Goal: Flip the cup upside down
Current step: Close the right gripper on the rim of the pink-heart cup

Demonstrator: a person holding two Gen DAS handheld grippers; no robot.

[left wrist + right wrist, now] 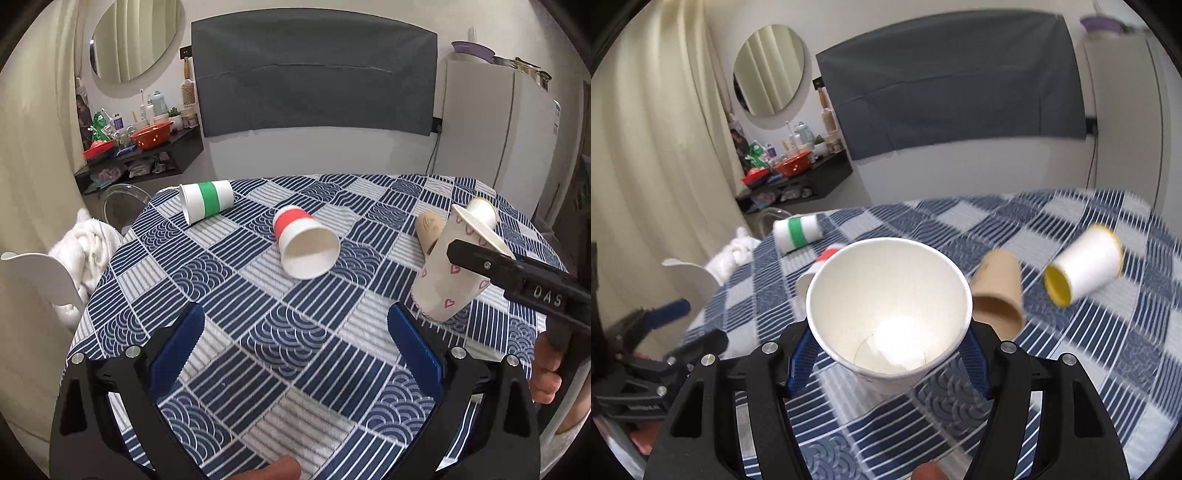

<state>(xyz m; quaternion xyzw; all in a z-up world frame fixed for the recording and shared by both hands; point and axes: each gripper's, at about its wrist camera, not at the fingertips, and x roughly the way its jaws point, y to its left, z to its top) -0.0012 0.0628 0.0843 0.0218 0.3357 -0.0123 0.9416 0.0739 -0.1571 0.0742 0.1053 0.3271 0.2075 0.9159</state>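
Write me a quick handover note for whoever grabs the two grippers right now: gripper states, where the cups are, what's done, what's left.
Right gripper: shut on the heart-print cup, held tilted just above the tablecloth, mouth facing the right wrist camera.
Left gripper: open, empty, hovering over the near side of the table.
Other cups all lie on their sides: green-band cup far left, red-band cup centre, brown cup and yellow-rimmed cup to the right.
Done: heart-print cup picked up.
Left: turn it mouth-down, set it on the cloth, release. No cup stands upside down yet.
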